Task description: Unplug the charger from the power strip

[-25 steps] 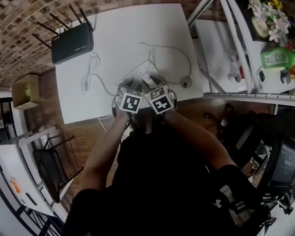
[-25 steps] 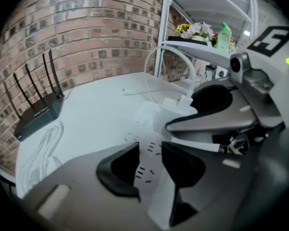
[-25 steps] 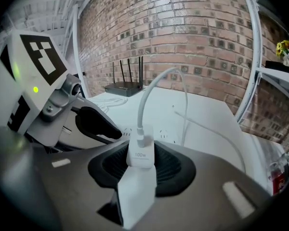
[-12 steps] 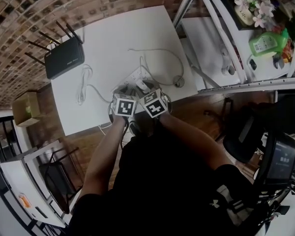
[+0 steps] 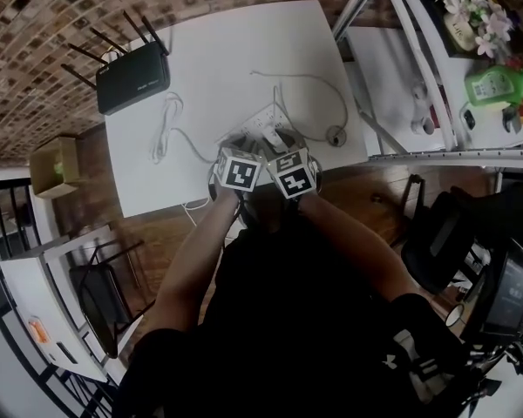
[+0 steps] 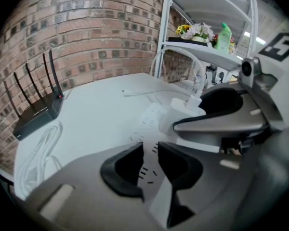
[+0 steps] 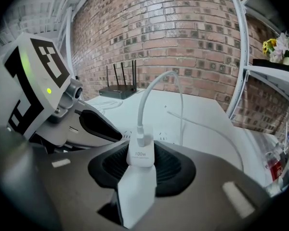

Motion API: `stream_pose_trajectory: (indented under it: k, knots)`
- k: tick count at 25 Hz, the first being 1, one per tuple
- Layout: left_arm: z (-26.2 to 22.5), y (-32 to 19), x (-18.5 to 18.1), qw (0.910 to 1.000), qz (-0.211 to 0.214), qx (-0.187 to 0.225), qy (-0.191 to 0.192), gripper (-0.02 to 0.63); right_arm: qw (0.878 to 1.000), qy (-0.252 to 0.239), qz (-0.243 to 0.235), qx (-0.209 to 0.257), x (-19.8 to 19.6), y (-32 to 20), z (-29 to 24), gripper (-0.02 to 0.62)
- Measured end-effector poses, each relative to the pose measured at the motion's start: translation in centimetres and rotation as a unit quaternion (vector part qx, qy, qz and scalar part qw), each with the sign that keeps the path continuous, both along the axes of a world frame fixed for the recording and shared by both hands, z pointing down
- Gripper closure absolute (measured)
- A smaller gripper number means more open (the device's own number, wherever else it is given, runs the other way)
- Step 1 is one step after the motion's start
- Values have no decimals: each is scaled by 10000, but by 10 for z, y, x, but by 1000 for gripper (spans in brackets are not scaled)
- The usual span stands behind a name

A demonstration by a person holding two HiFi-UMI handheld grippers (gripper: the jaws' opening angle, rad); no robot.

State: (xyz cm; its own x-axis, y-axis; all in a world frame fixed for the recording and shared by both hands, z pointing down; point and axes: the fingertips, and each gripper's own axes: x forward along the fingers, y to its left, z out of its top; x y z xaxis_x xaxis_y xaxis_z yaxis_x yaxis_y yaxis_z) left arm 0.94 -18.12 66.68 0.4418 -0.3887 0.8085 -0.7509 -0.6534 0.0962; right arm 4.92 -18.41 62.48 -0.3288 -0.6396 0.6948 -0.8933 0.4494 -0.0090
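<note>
Charger point(image 7: 140, 157) clamped in right gripper point(image 7: 141, 171), left gripper point(image 6: 151, 162) just closing onto power strip point(image 6: 155, 115) — white table point(image 6: 98, 117) (brick wall point(image 7: 183, 37))

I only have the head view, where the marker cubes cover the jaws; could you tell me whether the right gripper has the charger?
Observer: Yes, the right gripper is shut on the white charger, with the cable rising from its top.
Operator: And the left one, please?
Observer: The left gripper sits over the power strip. Its jaws have just been closing, with the strip showing in their gap. I cannot tell whether the pads press it.
</note>
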Motion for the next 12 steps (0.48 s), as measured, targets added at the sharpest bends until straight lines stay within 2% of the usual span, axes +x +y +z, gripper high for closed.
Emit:
stream_pose_trajectory:
  k: [5,9,12]
  knots:
    - [1,-3,-2,10000,-31,-18,3,512,9998,-58,-31,204,-1,-1,-14,456]
    - [-2,-1,-3,9999,-132,-55,80,515,9993,-307,177,84,8,3,-8,454]
    - [-15,0,-5,9994,-249,92,208,508,9983,-506,302,17,17,7,-5,454]
